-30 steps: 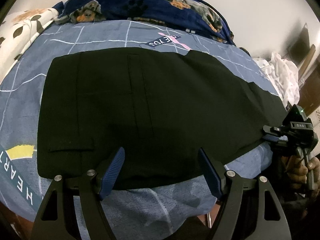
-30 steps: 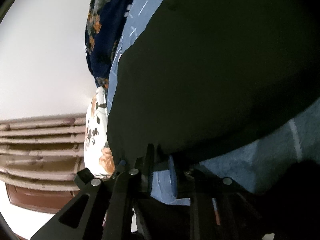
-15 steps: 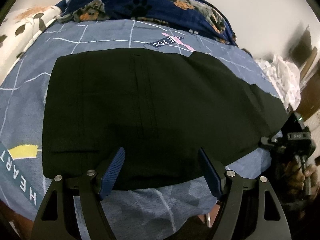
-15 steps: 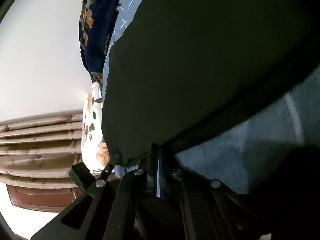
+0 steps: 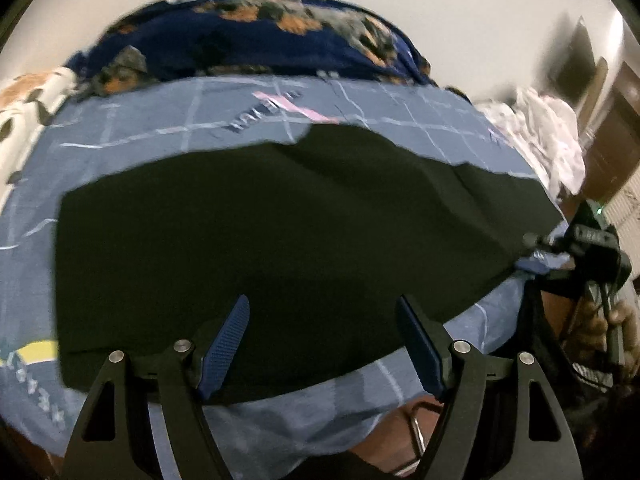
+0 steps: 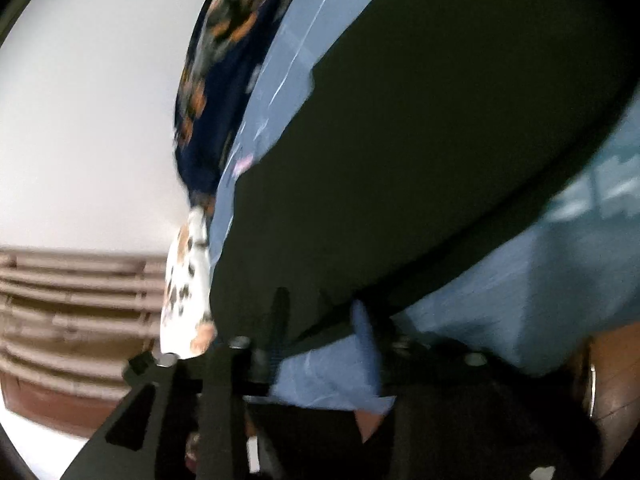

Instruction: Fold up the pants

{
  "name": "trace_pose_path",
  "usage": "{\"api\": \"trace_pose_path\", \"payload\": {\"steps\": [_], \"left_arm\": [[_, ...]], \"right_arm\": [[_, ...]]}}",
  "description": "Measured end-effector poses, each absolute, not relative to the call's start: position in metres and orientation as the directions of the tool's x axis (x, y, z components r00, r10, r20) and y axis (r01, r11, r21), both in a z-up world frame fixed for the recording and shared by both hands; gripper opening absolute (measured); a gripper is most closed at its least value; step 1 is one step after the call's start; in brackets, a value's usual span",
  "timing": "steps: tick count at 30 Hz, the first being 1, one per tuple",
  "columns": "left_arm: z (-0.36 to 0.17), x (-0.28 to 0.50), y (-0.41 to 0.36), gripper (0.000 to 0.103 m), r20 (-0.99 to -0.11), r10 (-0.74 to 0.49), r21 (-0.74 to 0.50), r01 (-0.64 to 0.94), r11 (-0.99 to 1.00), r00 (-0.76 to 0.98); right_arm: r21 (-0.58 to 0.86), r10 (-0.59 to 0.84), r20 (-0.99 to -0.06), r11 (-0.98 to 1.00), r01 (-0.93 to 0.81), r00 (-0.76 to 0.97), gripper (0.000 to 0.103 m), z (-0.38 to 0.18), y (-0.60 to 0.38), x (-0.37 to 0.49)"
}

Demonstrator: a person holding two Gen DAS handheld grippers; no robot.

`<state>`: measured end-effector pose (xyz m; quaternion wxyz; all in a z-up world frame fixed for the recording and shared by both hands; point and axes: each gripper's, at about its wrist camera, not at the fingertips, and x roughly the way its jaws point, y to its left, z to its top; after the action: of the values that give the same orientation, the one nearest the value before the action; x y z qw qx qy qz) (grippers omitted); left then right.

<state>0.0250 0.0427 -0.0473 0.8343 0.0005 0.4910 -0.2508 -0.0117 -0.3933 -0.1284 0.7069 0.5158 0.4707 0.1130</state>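
Left wrist view: black fabric pants (image 5: pixel 280 240) lie spread across the blue grid-patterned bedsheet (image 5: pixel 360 112), near its front edge. Left tool (image 5: pixel 322 340) hovers wide open, empty. Right tool (image 5: pixel 536 256) grips pants hem and sheet at the right edge.

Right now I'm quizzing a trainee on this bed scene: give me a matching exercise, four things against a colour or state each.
Things:
1. pants
2. bedsheet
3. blanket
4. left gripper

Descriptions:
A. navy with orange patches
B. open, holding nothing
C. black, spread flat
D. blue with white grid lines

Pairs: 1-C, 2-D, 3-A, 4-B
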Motion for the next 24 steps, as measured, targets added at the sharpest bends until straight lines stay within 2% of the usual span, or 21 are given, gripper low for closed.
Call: {"api": "trace_pose_path", "payload": {"steps": [4, 8, 9, 12, 13, 19, 24], "left_arm": [[-0.055, 0.029, 0.023, 0.071, -0.808, -0.475, -0.301, 0.45, 0.841, 0.347], [-0.058, 0.025, 0.003, 0.063, -0.808, -0.491, -0.296, 0.495, 0.817, 0.327], [-0.061, 0.024, -0.001, 0.058, -0.816, -0.486, -0.291, 0.504, 0.814, 0.314], [-0.07, 0.021, -0.005, 0.057, -0.834, -0.466, -0.28, 0.503, 0.818, 0.294], [-0.072, 0.021, -0.004, 0.057, -0.837, -0.462, -0.279, 0.498, 0.821, 0.292], [-0.076, 0.021, 0.013, 0.056, -0.834, -0.473, -0.319, 0.451, 0.834, 0.285], [-0.071, 0.018, 0.009, 0.056, -0.841, -0.448, -0.277, 0.469, 0.839, 0.303]], "right_arm": [[0.842, 0.608, -0.54, 0.377, 0.386, 0.582, 0.042, -0.136, -0.427, -0.025], [0.854, 0.604, -0.519, 0.343, 0.39, 0.605, 0.042, -0.141, -0.437, -0.028], [0.857, 0.606, -0.515, 0.338, 0.389, 0.607, 0.038, -0.142, -0.436, -0.027], [0.839, 0.615, -0.54, 0.341, 0.424, 0.574, 0.008, -0.153, -0.436, -0.027], [0.842, 0.619, -0.534, 0.328, 0.428, 0.576, 0.006, -0.156, -0.435, -0.028], [0.825, 0.615, -0.564, 0.389, 0.411, 0.551, 0.004, -0.148, -0.431, -0.03], [0.832, 0.621, -0.552, 0.369, 0.414, 0.557, 0.002, -0.154, -0.432, -0.028]]}}
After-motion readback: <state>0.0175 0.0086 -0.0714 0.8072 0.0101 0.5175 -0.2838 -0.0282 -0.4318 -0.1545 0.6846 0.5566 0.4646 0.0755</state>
